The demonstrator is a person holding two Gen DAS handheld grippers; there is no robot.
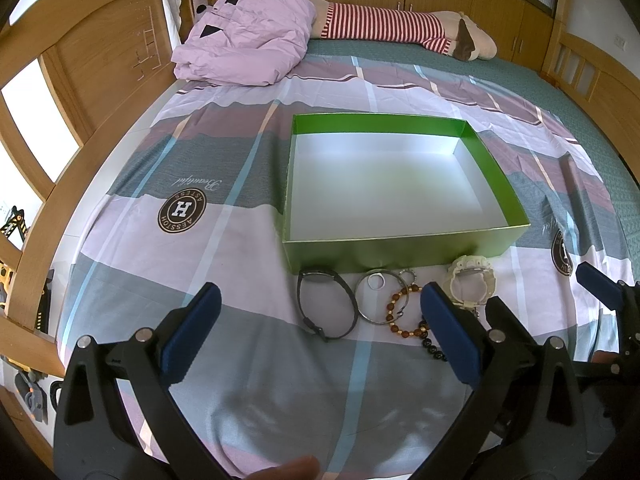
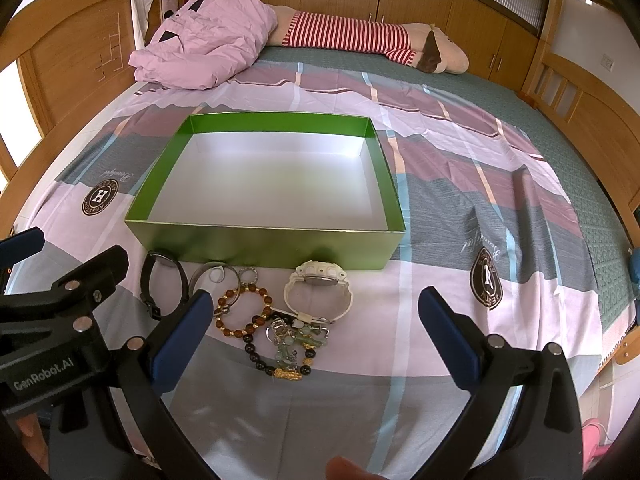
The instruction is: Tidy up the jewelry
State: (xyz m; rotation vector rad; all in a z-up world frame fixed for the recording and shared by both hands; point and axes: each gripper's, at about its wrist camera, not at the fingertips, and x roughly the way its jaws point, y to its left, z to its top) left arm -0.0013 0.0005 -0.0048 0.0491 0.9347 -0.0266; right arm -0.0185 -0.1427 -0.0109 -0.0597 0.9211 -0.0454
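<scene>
An empty green box (image 1: 400, 250) (image 2: 260, 246) with a white inside sits on the bed. In front of it lie a black watch (image 1: 326, 304) (image 2: 164, 280), a silver bangle (image 1: 380, 298) (image 2: 212, 274), a small ring (image 2: 249, 275), an amber bead bracelet (image 1: 404, 312) (image 2: 244, 312), a white watch (image 1: 472, 282) (image 2: 320, 292), a dark bead bracelet (image 2: 276, 356) and a jade-green piece (image 2: 298, 340). My left gripper (image 1: 320, 308) is open, above the black watch and bangle. My right gripper (image 2: 314, 312) is open, above the white watch and beads.
A plaid sheet (image 1: 240, 360) covers the bed. A lilac quilt (image 1: 248, 36) and a striped plush toy (image 1: 400, 28) lie at the far end. Wooden bed frames (image 1: 60, 92) stand on both sides.
</scene>
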